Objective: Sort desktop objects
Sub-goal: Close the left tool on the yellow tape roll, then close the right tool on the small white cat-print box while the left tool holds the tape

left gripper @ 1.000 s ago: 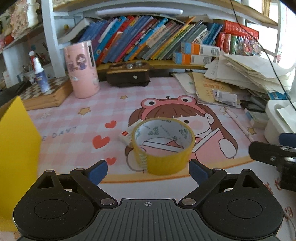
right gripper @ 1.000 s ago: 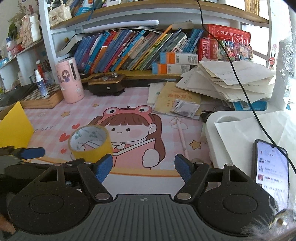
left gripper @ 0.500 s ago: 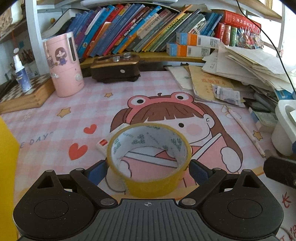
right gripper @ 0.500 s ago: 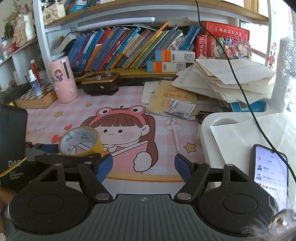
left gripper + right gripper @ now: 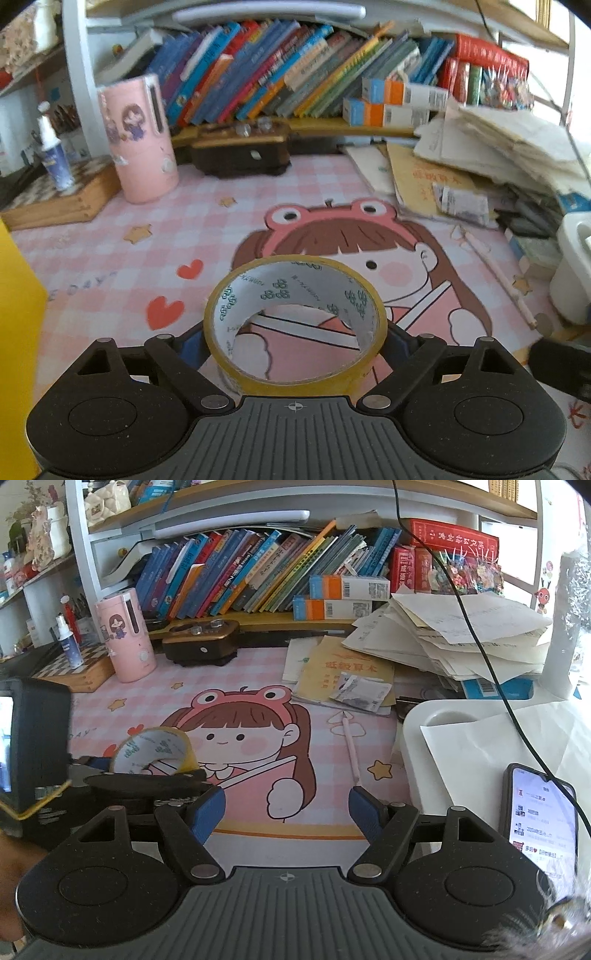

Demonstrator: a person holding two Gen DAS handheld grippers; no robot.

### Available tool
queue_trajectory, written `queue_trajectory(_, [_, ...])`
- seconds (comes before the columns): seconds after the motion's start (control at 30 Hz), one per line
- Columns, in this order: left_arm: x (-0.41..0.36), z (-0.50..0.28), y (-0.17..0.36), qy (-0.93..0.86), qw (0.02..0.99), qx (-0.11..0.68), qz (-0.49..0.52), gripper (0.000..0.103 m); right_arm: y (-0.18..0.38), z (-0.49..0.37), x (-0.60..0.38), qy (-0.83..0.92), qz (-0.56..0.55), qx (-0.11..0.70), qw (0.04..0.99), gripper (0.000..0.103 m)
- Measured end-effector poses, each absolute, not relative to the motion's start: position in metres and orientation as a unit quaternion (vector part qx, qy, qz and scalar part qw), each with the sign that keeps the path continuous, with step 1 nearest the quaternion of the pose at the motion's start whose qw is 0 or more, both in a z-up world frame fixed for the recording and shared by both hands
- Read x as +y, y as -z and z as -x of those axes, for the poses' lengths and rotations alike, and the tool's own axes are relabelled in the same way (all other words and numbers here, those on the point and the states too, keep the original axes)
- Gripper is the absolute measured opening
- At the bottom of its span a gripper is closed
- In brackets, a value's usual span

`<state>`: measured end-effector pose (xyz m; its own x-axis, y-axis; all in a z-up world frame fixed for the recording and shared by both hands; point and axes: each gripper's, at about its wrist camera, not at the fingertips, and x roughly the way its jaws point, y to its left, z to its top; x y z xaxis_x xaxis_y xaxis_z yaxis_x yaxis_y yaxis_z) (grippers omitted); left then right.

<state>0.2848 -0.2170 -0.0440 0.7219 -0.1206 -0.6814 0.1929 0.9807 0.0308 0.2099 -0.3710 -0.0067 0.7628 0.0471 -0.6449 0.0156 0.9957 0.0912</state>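
A yellow tape roll [image 5: 295, 325] with a white printed core sits between the fingers of my left gripper [image 5: 294, 341], which press its two sides; the roll tilts and seems raised off the pink cartoon desk mat [image 5: 207, 236]. In the right wrist view the tape roll [image 5: 155, 751] shows at the left, held by the left gripper. My right gripper [image 5: 286, 808] is open and empty over the mat's front edge. A pink pen [image 5: 351, 746] lies on the mat to the right.
A yellow box [image 5: 14, 332] stands at the left. At the back are a pink cylinder [image 5: 138, 136], a brown device [image 5: 240, 151], a wooden chessboard box [image 5: 55, 195] and a bookshelf. Papers [image 5: 443, 635] pile at the right, beside a white tray [image 5: 461, 738] and phone [image 5: 541, 819].
My left gripper moved forward around the tape roll and closed on its sides; the roll now tilts, lifted. An eraser seen beside the roll earlier is out of view. The right gripper stayed open.
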Motion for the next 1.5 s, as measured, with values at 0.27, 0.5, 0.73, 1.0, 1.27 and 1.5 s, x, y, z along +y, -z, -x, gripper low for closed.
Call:
queue_trajectory(0.27, [-0.175, -0.243, 0.019, 0.059, 0.936, 0.346, -0.026, 0.092, 0.008, -0.212, -0.357, -0.033, -0.044, 0.344, 0.937, 0.072])
queue_trajectory(0.5, [-0.138, -0.206, 0.01, 0.021, 0.934, 0.355, -0.004, 0.092, 0.012, -0.222, -0.337, -0.068, -0.038, 0.348, 0.934, 0.072])
queue_trajectory(0.73, [-0.115, -0.179, 0.004, -0.001, 0.93, 0.366, 0.012, 0.092, 0.023, -0.246, -0.314, -0.105, -0.02, 0.354, 0.929, 0.072])
queue_trajectory(1.0, [-0.107, -0.164, 0.0, -0.003, 0.931, 0.365, 0.018, 0.092, 0.038, -0.284, -0.29, -0.167, 0.017, 0.348, 0.922, 0.072])
queue_trajectory(1.27, [-0.106, -0.157, -0.002, -0.006, 0.931, 0.365, 0.02, 0.092, 0.06, -0.325, -0.267, -0.216, 0.074, 0.338, 0.913, 0.072])
queue_trajectory(1.5, [-0.106, -0.15, -0.001, -0.009, 0.93, 0.367, 0.023, 0.092, 0.066, -0.345, -0.263, -0.231, 0.057, 0.347, 0.907, 0.071])
